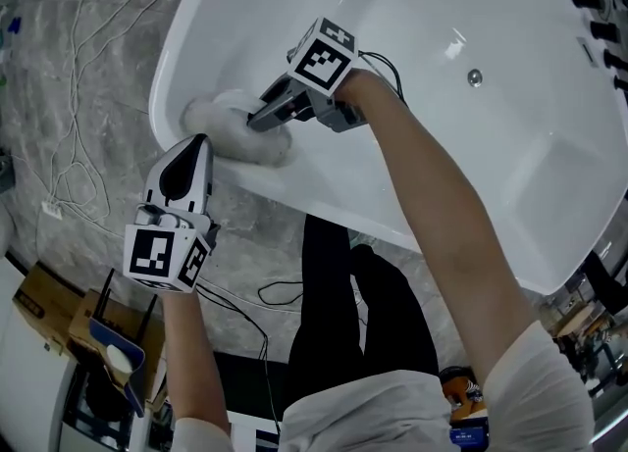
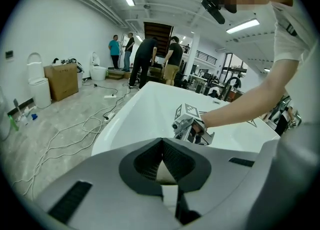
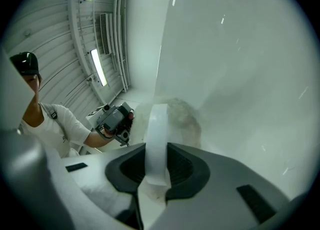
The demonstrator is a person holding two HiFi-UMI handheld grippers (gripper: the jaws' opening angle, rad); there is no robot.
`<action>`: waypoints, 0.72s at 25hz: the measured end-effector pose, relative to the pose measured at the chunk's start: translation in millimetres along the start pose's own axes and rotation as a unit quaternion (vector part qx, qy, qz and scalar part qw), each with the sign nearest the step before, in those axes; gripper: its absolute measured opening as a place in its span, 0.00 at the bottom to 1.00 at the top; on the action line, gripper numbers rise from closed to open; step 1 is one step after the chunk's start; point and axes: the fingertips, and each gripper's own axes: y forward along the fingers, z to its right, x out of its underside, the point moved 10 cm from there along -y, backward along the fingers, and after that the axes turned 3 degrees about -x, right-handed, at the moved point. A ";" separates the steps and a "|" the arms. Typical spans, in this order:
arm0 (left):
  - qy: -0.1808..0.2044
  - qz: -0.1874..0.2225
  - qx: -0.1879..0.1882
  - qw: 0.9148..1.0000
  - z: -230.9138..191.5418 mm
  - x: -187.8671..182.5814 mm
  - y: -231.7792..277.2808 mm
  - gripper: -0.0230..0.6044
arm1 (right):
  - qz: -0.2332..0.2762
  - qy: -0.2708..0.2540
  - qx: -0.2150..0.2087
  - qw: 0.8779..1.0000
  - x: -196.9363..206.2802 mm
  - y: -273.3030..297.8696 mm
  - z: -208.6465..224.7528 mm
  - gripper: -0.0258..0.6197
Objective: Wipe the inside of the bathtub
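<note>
Cloth (white, fluffy) presses the bathtub wall, its strap clamped in the right gripper fingers — left gripper, at its 7 o'clock, has fingers closed, empty.

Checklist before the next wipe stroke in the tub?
1. Right gripper shut on the strap of the wiping pad: ok.
2. Pad against the inner wall of the bathtub: ok.
3. Left gripper shut, empty, outside the tub rim: ok.
4. Tub surface from the pad toward the drain free of objects: ok.
5. How dirty the pad's wiping face is: cannot tell.
</note>
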 end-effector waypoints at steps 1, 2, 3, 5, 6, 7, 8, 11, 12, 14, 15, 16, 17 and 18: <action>0.000 0.000 0.005 1.000 1.2 0.3 1.3 0.06 | 0.000 0.003 -0.002 1.000 3.3 -1.7 -1.1 0.19; 0.000 -0.001 0.009 1.000 1.5 1.1 2.9 0.06 | 0.000 0.006 -0.005 1.000 6.8 -3.1 -1.2 0.19; 0.000 -0.002 0.014 1.000 1.0 2.0 5.1 0.06 | 0.001 0.007 -0.007 1.000 10.1 -4.0 -0.3 0.19; 0.002 -0.005 0.020 1.000 0.0 2.8 10.8 0.06 | 0.000 0.011 -0.010 1.000 16.8 -5.7 1.6 0.19; 0.002 -0.005 0.025 1.000 0.4 2.1 13.8 0.06 | -0.001 0.015 -0.011 1.000 20.8 -7.3 1.6 0.19; 0.003 -0.005 0.030 1.000 1.5 0.7 16.7 0.06 | -0.003 0.018 -0.009 1.000 25.2 -9.5 1.1 0.19; 0.004 -0.004 0.036 0.999 3.1 -1.2 19.3 0.06 | -0.004 0.021 -0.007 1.000 29.6 -12.0 0.4 0.19; 0.011 -0.004 0.053 0.999 9.7 -6.6 24.9 0.06 | -0.002 0.025 -0.001 1.000 42.9 -17.8 -4.7 0.19; 0.014 -0.005 0.058 0.998 12.3 -7.9 27.1 0.06 | -0.002 0.025 0.000 1.000 47.2 -19.5 -6.9 0.19; 0.021 -0.007 0.070 0.997 18.8 -10.2 32.6 0.06 | -0.003 0.024 0.004 1.000 56.9 -23.9 -11.3 0.19; 0.025 -0.008 0.076 0.997 23.2 -11.4 35.3 0.06 | -0.002 0.025 0.008 1.000 63.5 -26.6 -13.3 0.19; 0.030 -0.009 0.082 0.996 28.6 -13.0 37.6 0.06 | -0.003 0.026 0.011 1.000 71.4 -29.8 -15.4 0.19; 0.035 -0.008 0.087 0.996 35.3 -15.4 39.5 0.06 | -0.003 0.028 0.015 0.999 80.4 -34.0 -17.9 0.18; 0.040 -0.007 0.092 0.995 43.4 -18.4 41.1 0.06 | -0.005 0.029 0.018 0.999 90.0 -39.1 -21.1 0.19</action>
